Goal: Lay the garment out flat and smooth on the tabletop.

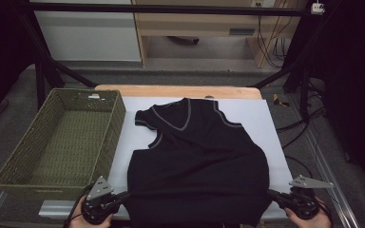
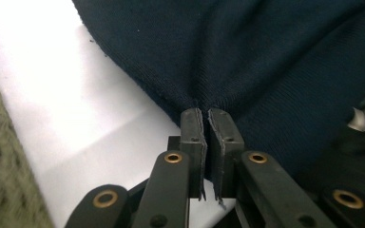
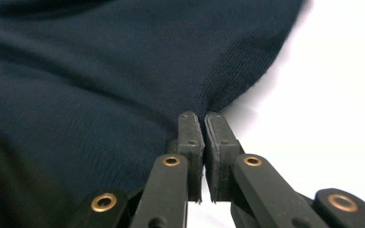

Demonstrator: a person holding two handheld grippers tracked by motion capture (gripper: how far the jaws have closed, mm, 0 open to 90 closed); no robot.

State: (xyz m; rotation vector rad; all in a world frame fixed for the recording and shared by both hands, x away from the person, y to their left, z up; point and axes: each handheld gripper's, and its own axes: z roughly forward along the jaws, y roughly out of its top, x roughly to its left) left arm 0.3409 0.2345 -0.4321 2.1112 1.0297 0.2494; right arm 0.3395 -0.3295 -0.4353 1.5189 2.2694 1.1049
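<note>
Your work surface is a white sheet (image 1: 271, 142) on the wooden table (image 1: 171, 90), with the woven green basket (image 1: 24, 161) standing along its left side, and the dark navy knit vest (image 1: 195, 156) lies flat on the sheet, V-neck away from you and hem at the near edge. Expect it to handle as a light, soft, limp thing: it will sag and fold between your two holds, stretch a little at the ribbing, and cling rather than slip, with nothing fragile about it. You have it at the right places, the two bottom corners, where the hem is doubled and firm. Your left gripper (image 2: 204, 114) is pressed together, pinching the hem's left corner, and your right gripper (image 3: 198, 116) is likewise clamped on the right corner
</note>
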